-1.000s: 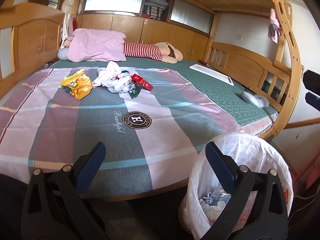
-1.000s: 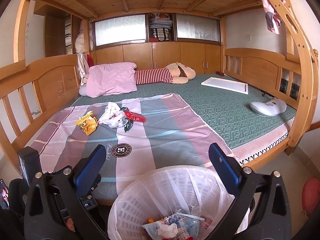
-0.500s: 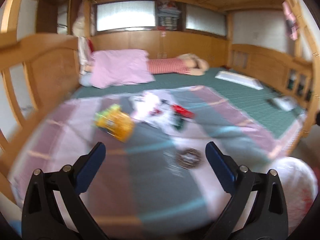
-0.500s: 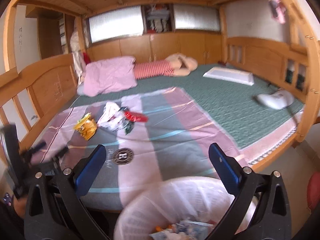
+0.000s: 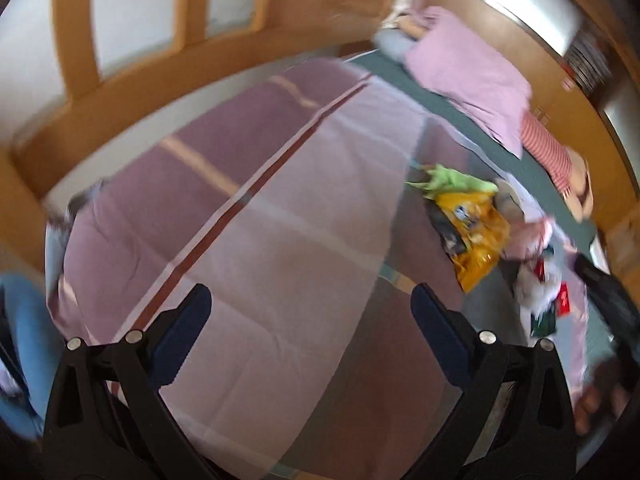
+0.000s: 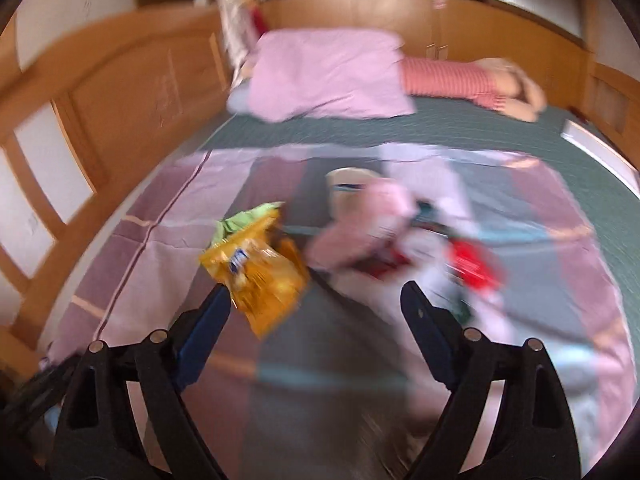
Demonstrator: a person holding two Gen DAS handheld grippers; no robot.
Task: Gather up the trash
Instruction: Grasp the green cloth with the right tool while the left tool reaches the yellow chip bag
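Note:
A pile of trash lies on the striped sheet (image 6: 168,256) on the bed. It holds a yellow snack bag (image 6: 260,276), a pink and white crumpled bag (image 6: 372,216) and a red wrapper (image 6: 472,268). My right gripper (image 6: 314,312) is open and empty, close in front of the pile, its left finger beside the yellow bag. My left gripper (image 5: 310,320) is open and empty over bare sheet, with the yellow bag (image 5: 476,232) and the other trash (image 5: 540,280) off to its right. Both views are blurred.
A wooden bed rail (image 5: 160,80) runs along the left side. A pink pillow (image 6: 328,72) and a striped plush toy (image 6: 460,80) lie at the head of the bed. The green mattress (image 6: 560,152) extends to the right. The trash bin is out of view.
Both grippers have swung away from the lined bin and forward over the bed. The right one has closed in on the trash pile; the left has tilted toward the left rail.

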